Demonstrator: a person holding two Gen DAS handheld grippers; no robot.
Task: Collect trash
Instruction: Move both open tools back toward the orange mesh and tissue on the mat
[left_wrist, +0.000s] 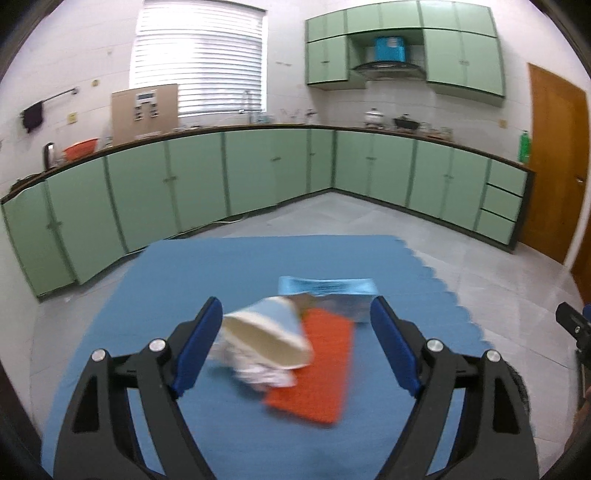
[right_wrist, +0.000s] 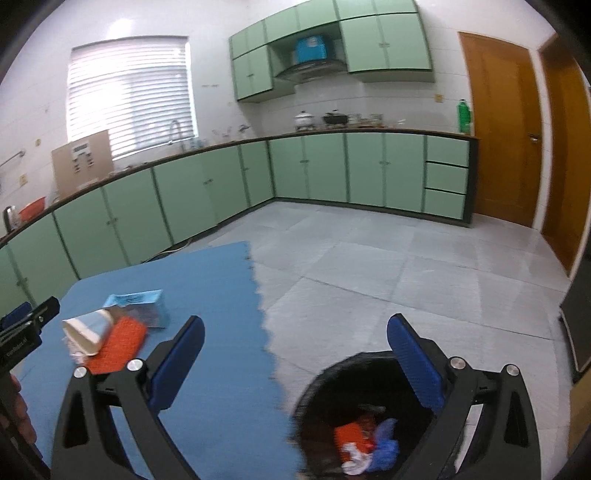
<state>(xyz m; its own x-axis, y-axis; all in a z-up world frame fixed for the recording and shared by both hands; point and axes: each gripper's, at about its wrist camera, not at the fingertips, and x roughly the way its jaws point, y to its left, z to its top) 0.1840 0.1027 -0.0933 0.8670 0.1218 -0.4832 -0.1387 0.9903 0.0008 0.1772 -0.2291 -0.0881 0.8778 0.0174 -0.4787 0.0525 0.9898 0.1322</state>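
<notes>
A pile of trash lies on the blue table cloth: a tipped paper cup, crumpled white paper under it, an orange packet and a light blue foil bag. My left gripper is open, its jaws on either side of the cup and not touching it. The pile also shows in the right wrist view, with the cup at the left. My right gripper is open and empty above a black bin holding orange, blue and white trash.
The bin stands on the grey tiled floor just right of the table's scalloped edge. Green cabinets line the far walls. A wooden door is at the right. The left gripper's body shows at the left edge.
</notes>
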